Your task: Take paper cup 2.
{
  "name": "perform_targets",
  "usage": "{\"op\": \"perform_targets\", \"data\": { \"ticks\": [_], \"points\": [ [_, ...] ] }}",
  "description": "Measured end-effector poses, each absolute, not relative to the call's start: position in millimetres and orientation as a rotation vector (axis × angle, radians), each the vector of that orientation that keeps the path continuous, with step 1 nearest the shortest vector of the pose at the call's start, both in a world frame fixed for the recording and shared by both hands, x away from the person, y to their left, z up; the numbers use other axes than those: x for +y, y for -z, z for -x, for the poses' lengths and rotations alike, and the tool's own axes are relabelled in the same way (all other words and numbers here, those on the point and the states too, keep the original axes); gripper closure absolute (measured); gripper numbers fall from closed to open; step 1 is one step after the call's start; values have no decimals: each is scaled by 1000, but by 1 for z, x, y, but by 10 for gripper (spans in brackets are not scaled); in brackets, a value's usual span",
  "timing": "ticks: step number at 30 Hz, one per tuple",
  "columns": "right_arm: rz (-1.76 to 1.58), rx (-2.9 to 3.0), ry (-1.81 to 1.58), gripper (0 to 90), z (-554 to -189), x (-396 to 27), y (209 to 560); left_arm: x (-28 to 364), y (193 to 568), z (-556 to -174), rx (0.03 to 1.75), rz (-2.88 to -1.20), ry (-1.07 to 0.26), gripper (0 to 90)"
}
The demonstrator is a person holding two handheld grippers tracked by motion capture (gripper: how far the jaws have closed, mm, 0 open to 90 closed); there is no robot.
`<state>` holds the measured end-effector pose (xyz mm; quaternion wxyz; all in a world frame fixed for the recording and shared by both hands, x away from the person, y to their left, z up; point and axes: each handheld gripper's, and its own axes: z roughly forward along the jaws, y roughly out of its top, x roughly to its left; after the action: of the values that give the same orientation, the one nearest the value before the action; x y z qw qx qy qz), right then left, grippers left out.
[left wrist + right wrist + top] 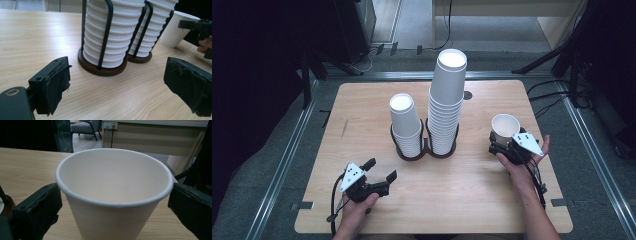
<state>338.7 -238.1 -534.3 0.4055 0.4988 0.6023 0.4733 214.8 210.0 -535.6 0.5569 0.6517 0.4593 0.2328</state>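
A single white paper cup [505, 126] [112, 195] stands upright on the wooden table [472, 195] at the right. My right gripper [507, 141] [115, 202] is open, one jaw on each side of the cup just below its rim. My left gripper [382, 169] [116, 85] hovers open over the front left of the table with nothing between its jaws, pointing at the cup holder. Two stacks of white cups sit in a dark wire holder [412, 156] [102, 70]: a short stack [404, 125] and a tall stack [447, 100].
The left gripper view also shows the lone cup [175, 30] and the right gripper [197, 26] behind the holder. Bare wood lies left of the holder. Dark stands and cables line the floor beyond the table's far edge.
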Motion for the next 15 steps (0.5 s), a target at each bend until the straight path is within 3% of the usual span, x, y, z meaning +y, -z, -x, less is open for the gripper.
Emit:
{"op": "perform_targets", "data": {
  "ticks": [15],
  "points": [
    [-1203, 1545, -1204, 0, -303, -248, 522, 185, 517, -218, 1031, -1543, -550, 67]
  ]
}}
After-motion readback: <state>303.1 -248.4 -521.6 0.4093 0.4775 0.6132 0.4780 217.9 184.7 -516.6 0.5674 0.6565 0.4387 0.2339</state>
